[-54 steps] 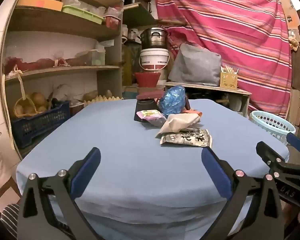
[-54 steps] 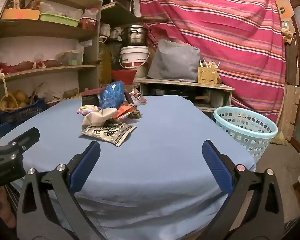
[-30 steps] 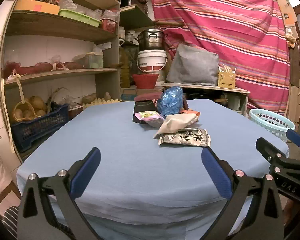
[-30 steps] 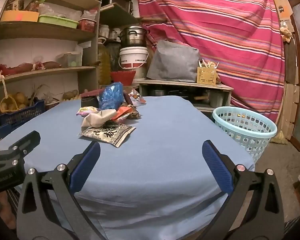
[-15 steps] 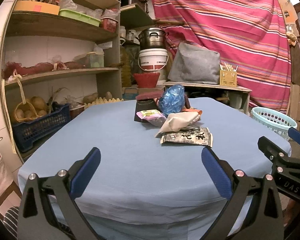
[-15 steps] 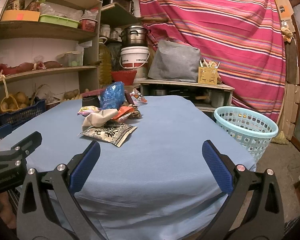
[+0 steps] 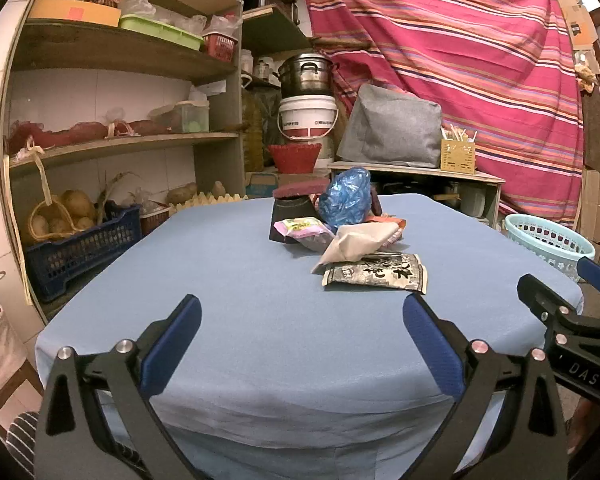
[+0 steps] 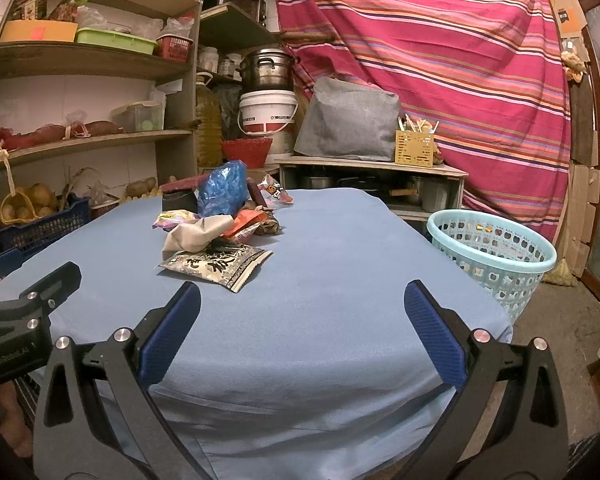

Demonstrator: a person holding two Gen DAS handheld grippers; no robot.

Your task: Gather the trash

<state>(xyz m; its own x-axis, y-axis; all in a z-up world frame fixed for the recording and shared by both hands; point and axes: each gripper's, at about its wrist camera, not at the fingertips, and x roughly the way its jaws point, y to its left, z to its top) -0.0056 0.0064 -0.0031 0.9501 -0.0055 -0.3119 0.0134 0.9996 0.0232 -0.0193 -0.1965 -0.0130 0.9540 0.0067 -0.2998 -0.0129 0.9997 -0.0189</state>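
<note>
Both hand-held grippers gape empty; the dark snack packet (image 8: 216,264) lies just ahead-left of the right hand-held gripper (image 8: 302,316), long axis crosswise; the left hand-held gripper (image 7: 302,320) is farther.

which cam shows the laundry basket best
The right wrist view: the basket is seen whole beside the table, rim, perforated wall and part of its inside. The left wrist view shows only its upper part, at the far right, behind the table edge.

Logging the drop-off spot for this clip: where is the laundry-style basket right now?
The pale blue basket stands on the floor off the table's right edge, below the striped curtain; the left view shows it at far right.
</note>
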